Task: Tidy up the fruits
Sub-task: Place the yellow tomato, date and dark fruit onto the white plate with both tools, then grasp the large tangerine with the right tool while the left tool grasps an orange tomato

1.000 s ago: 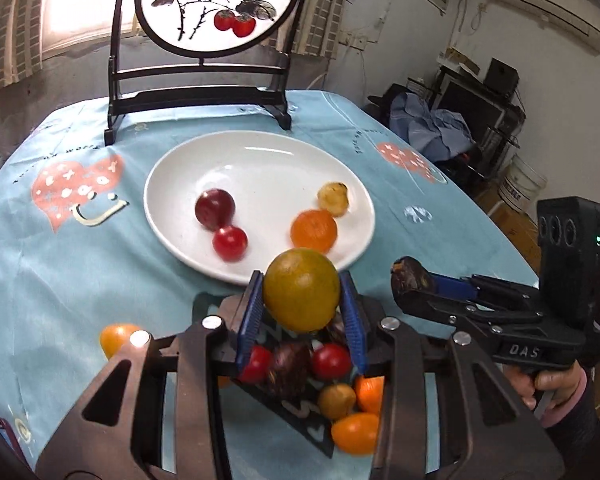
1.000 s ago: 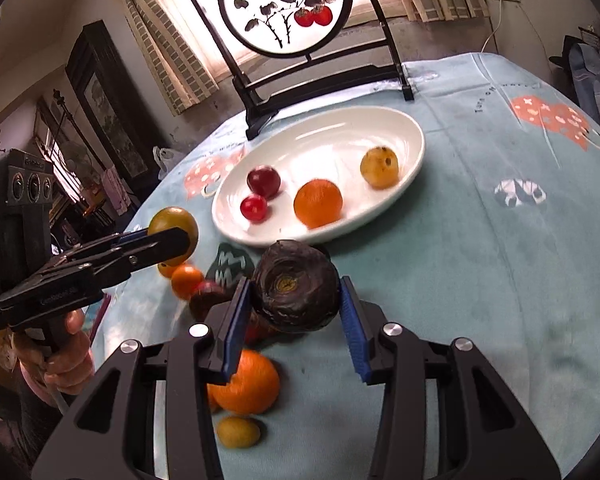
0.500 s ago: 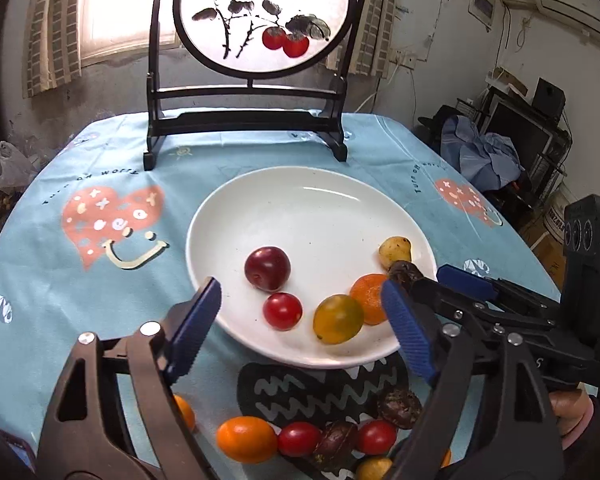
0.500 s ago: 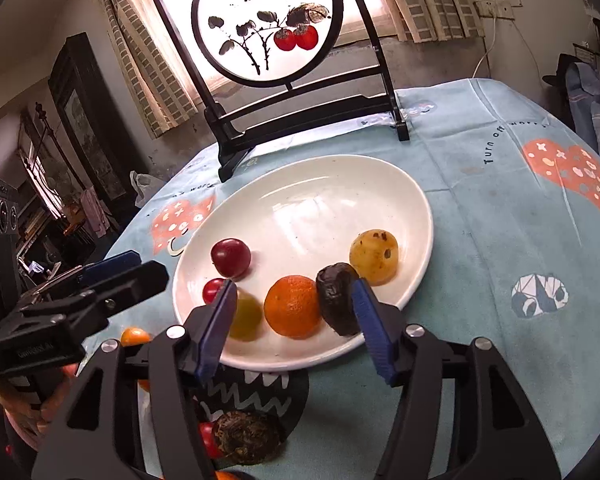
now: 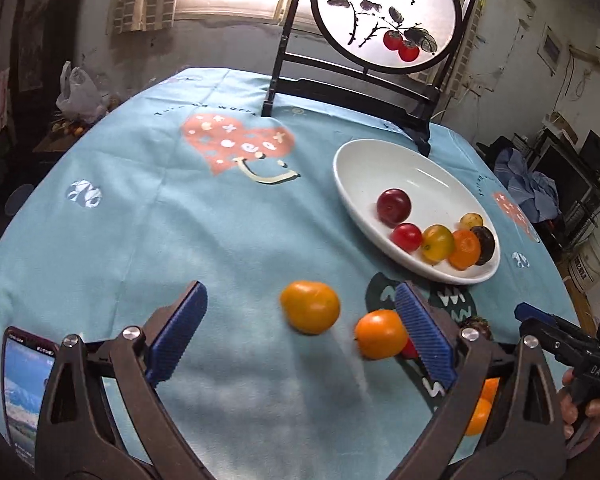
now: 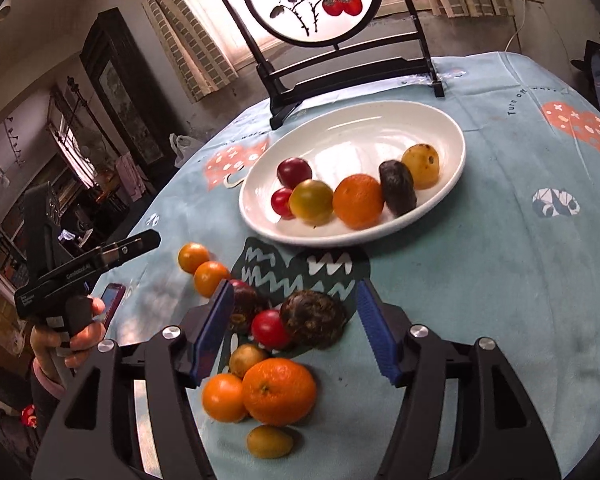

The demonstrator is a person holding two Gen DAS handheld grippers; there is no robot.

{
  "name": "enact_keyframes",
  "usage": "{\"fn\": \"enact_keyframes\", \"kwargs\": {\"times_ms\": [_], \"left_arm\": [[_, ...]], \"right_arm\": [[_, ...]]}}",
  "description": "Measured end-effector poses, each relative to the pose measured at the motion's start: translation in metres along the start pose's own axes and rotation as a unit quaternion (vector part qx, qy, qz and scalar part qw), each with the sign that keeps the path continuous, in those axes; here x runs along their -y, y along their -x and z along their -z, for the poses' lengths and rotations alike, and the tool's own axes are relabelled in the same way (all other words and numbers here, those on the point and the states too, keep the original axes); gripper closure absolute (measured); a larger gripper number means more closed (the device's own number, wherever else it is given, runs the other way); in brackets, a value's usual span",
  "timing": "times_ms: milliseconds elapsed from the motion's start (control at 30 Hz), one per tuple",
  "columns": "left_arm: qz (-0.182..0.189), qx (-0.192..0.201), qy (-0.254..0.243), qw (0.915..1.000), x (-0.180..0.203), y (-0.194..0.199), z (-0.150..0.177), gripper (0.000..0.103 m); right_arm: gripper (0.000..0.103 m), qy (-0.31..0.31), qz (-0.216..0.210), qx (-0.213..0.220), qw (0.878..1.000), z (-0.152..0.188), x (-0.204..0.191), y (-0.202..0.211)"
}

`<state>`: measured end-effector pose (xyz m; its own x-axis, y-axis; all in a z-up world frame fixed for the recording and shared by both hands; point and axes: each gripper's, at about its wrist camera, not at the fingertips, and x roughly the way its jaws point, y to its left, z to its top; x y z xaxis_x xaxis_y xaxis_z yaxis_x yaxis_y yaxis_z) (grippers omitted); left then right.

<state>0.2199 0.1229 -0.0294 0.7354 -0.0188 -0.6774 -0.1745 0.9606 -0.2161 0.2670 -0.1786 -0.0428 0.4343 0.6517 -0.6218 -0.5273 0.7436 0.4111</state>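
Note:
A white plate (image 5: 364,172) (image 6: 360,128) holds several fruits: a dark red plum (image 5: 394,207), a red tomato (image 5: 406,236), a yellow-green fruit (image 6: 312,202), an orange (image 6: 358,200), a dark fruit (image 6: 398,188) and a yellow one (image 6: 420,166). My left gripper (image 5: 300,340) is open and empty, low over the cloth, with two orange fruits (image 5: 310,306) (image 5: 380,334) between its fingers. My right gripper (image 6: 296,332) is open and empty above a pile of loose fruit; a dark brown fruit (image 6: 314,320) and a red tomato (image 6: 270,328) lie between its fingers.
A round painted screen on a black stand (image 6: 316,0) stands behind the plate. A phone (image 5: 22,384) lies at the table's near left edge. More oranges (image 6: 278,390) and small fruits lie near me on the blue tablecloth (image 5: 140,240).
Both grippers let go of their fruit onto the plate: the yellow-green one from the left, the dark one from the right. Both then opened and drew back over the loose fruit.

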Motion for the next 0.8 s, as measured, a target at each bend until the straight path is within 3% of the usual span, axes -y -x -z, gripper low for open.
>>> {"fn": "enact_keyframes", "kwargs": {"times_ms": [100,267,600,800], "left_arm": [[-0.038,0.014,-0.009,0.9992,-0.010,0.008,0.009,0.006],[-0.027,-0.002,0.019,0.9994,-0.027,0.008,0.016,0.006],[-0.047,0.007,0.039,0.9981,-0.036,0.011,0.014,0.006],[-0.053,0.015,0.066,0.9963,-0.047,0.015,0.012,0.006]], "right_arm": [[0.039,0.014,-0.005,-0.015,1.000,0.013,-0.006,0.001],[0.039,0.020,-0.011,-0.024,0.999,0.025,-0.011,0.005],[0.039,0.007,-0.012,-0.047,0.999,0.033,-0.007,-0.002],[0.050,-0.011,-0.021,-0.057,0.998,0.034,0.000,-0.006]]}}
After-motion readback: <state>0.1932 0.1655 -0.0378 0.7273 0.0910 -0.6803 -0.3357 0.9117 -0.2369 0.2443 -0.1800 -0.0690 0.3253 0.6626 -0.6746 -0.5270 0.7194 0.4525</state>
